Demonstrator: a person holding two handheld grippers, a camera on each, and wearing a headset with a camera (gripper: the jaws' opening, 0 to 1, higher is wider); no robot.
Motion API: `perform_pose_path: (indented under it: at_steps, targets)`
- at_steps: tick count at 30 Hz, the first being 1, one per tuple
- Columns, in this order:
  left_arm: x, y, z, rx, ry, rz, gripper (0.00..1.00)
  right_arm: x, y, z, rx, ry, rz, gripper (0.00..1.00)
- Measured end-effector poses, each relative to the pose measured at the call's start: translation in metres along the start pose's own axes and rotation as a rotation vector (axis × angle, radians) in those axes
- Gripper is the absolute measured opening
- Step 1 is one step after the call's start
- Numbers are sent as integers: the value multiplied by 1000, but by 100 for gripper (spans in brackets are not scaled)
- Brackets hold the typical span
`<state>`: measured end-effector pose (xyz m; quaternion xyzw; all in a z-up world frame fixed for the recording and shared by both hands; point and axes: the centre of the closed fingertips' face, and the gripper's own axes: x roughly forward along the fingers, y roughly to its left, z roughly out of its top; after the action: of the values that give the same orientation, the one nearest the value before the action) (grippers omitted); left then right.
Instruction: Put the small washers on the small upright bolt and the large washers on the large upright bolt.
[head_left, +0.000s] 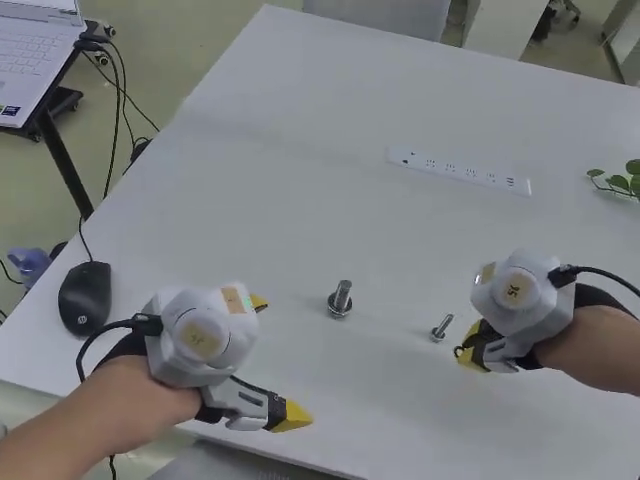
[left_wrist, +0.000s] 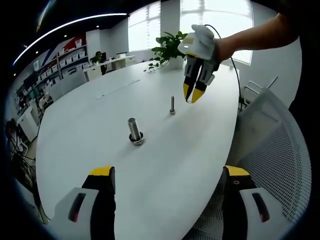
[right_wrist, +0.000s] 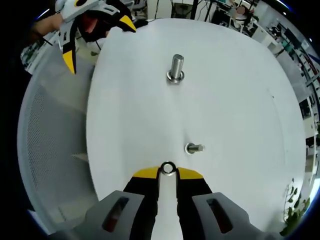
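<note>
**A:** Where does the work stand?

**B:** Your right gripper (right_wrist: 168, 175) is clenched on a small washer (right_wrist: 168, 163). It pinches the washer by the rim between its tips, with the hole open to view. The small bolt (right_wrist: 194, 148) stands upright on the table (right_wrist: 240, 100), just ahead of those tips and a little to one side. The large bolt (right_wrist: 175, 67) stands farther off, well apart from it.

**A:** And the other hand?

**B:** Your left gripper (head_left: 274, 360) is released and empty, its jaws spread wide. It hovers near the table's edge, well clear of both bolts. I'd leave it there, since it has no job in this step.

**A:** So how do I get the washer on cleanly?

**B:** Bring the washer above the small bolt's top first. If you come in from the side you risk knocking the bolt over, because it looks free-standing. Turn your wrist until the washer lies flat with its hole over the shank. Line it up in the right gripper view, where hole and bolt both show, and check the height in the head view. Lower until the shank pokes through, then open the jaws only a little so the washer drops straight.

**A:** Anything to watch?

**B:** You hold the washer by a thin rim, so a bump against the bolt's tip could twist it out. Go slowly. I cannot tell whether the ring (right_wrist: 175, 77) at the large bolt's base is its head or a washer.
</note>
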<state>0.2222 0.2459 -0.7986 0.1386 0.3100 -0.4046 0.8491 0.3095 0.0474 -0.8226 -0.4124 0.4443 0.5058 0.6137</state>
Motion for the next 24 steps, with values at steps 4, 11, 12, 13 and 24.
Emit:
perform_pose_path:
  at_steps: [4, 11, 12, 13, 24]
  targets:
    - [0, 1, -1, -7, -3, 2, 89, -6, -14, 3, 10, -7, -16, 13]
    - [0, 2, -5, -18, 3, 5, 89, -14, -32, 18, 10, -31, -30, 13]
    - [0, 2, -6, -18, 3, 6, 89, -14, -33, 20, 6, -33, -30, 13]
    - [0, 3, -6, -17, 4, 7, 89, -13, -34, 22, 1, -34, -31, 13]
    - [2, 1, -7, -27, 6, 6, 89, -3, -32, 29, -17, -16, -13, 13]
